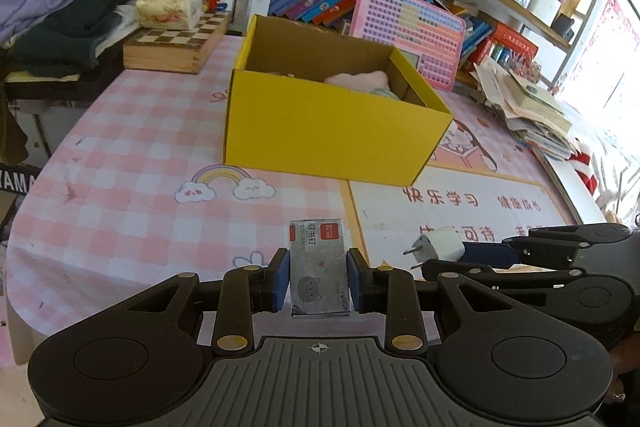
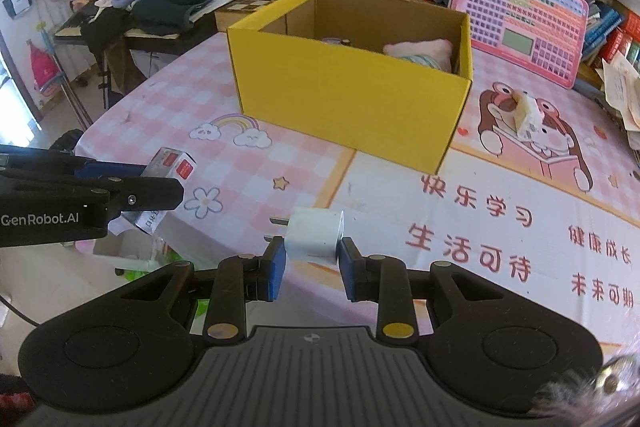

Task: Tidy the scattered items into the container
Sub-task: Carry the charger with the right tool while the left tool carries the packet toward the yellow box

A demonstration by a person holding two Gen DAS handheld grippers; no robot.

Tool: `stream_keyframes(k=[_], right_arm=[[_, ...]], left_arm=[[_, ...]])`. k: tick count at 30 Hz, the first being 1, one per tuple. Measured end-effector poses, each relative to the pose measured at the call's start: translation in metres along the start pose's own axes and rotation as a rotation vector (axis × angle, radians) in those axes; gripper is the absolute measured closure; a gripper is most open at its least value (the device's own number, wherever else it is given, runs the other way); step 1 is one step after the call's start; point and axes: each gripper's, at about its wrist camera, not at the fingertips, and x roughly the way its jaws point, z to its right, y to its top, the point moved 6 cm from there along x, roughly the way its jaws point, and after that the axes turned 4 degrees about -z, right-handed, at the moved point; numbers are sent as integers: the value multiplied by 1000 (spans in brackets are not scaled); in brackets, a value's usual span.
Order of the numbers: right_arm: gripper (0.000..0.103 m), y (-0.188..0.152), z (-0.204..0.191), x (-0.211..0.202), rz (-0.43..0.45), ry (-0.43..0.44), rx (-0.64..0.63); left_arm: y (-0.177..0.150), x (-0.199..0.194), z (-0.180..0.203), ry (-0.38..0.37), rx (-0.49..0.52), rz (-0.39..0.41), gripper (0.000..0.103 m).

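The staple box (image 1: 319, 265) sat clamped between the blue pads (image 1: 281, 281) of the left claw (image 1: 319, 277), held above the counter (image 1: 132, 163), its grey face with a cat drawing and a red label turned up. Its near end was cut off behind the claw body. From the right wrist view the same staple box (image 2: 173, 163) stuck out past the left claw (image 2: 158, 173), only its far end visible.

The charger (image 2: 315, 237), white with two prongs pointing left, was gripped at its near end by the right claw (image 2: 312, 259), also clear of the counter (image 2: 500, 267). In the left wrist view the charger (image 1: 439, 245) showed at the tip of the right claw (image 1: 460, 253), to the right of the staple box.

The yellow box (image 1: 332, 131) stood open on the counter beyond both claws, well apart from them. Inside, a pink plush (image 2: 420, 51) lay against the right wall; beneath it something pale green and, further left, a small dark item were too hidden by the front wall to identify.

A small cream block (image 2: 527, 117) lay on the counter right of the yellow box; its form was hard to make out. A pink toy tablet (image 2: 524, 23) leaned behind the box.
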Motion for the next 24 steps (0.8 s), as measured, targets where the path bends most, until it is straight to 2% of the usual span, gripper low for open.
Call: stream_keyframes(k=[11,24], right_arm=[[76,30,13,1,42,-4,-35],[76,119,51,1,170,1,-61]], left_arm=[[31,8,3,-11,5,51,74],[110,28,14,1,53,153,74]])
